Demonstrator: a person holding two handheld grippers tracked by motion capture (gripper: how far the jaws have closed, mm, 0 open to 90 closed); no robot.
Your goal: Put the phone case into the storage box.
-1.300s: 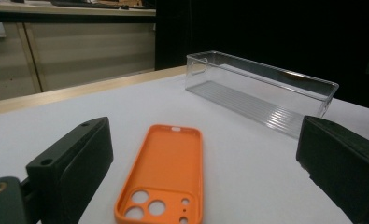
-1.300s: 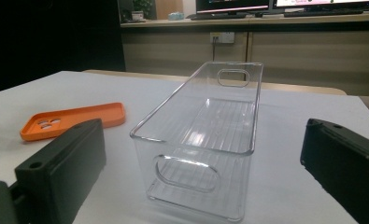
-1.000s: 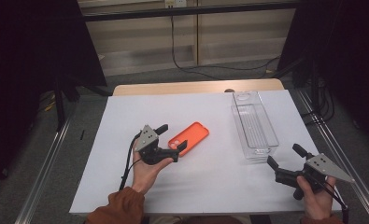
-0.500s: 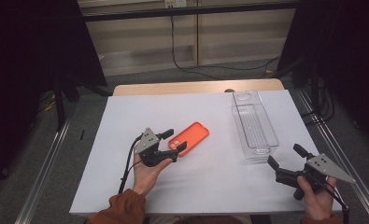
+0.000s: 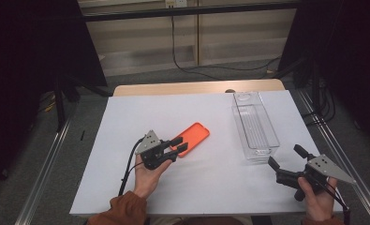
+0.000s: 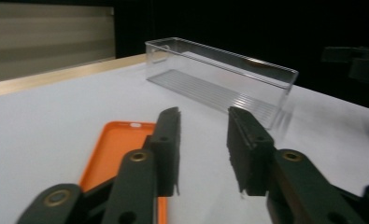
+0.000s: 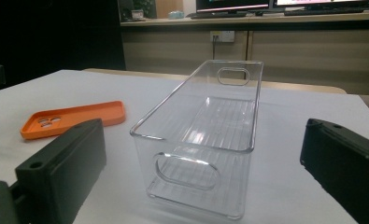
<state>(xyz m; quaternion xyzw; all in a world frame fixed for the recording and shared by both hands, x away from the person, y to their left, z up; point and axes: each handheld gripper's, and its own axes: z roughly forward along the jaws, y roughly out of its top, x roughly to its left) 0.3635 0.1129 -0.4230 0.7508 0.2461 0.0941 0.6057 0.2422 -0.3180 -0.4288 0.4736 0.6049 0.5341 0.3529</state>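
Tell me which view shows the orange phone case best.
The high view: the whole orange phone case lies open side up, left gripper at its near end. The right gripper view shows it low and side-on with its camera cutout; the left gripper view crops it behind a jaw.

Your high view looks forward and down from above your side of the white-covered table [image 5: 210, 187], taking in all of it. Your left gripper view sits low and close over the table near its middle, facing the clear plastic oblong bin [image 6: 219, 77] by the right edge. Your right gripper view sits low near the front right corner, close to that bin [image 7: 205, 135]. All three share the bin and the flat orange phone case [image 5: 194, 136].
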